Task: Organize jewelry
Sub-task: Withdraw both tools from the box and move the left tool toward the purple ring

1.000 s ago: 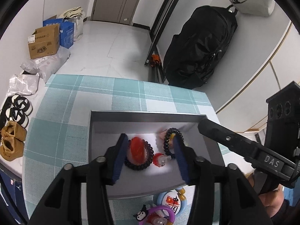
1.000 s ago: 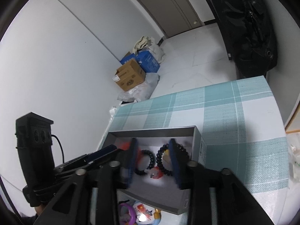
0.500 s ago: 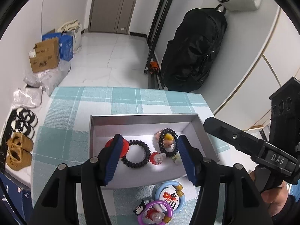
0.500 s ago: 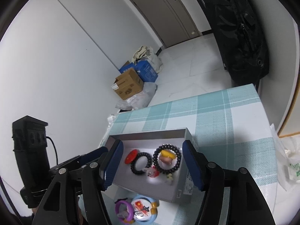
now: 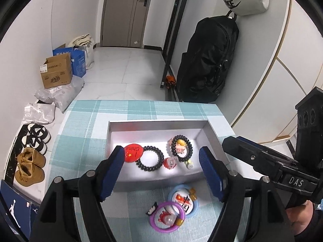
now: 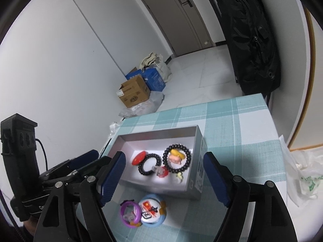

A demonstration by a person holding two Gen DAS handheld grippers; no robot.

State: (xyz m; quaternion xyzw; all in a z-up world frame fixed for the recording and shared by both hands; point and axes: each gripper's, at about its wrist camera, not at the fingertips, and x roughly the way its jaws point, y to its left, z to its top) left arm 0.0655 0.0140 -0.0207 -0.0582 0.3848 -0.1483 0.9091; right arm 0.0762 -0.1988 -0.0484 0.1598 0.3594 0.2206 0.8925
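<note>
Both jaws have just been opening: left hand-held gripper (image 5: pixel 161 171) and right hand-held gripper (image 6: pixel 164 178) are hanging spread, nothing between the pads. Two black coil hair ties (image 5: pixel 149 160) are lying in the grey box (image 5: pixel 157 124). Purple ring (image 5: pixel 167 216) and blue ring (image 5: pixel 182 198) are sitting overlapped on the counter (image 5: pixel 84 141) just in front. Risk: pinching one is likely dragging the other, or the pads are catching the box's near wall.
</note>
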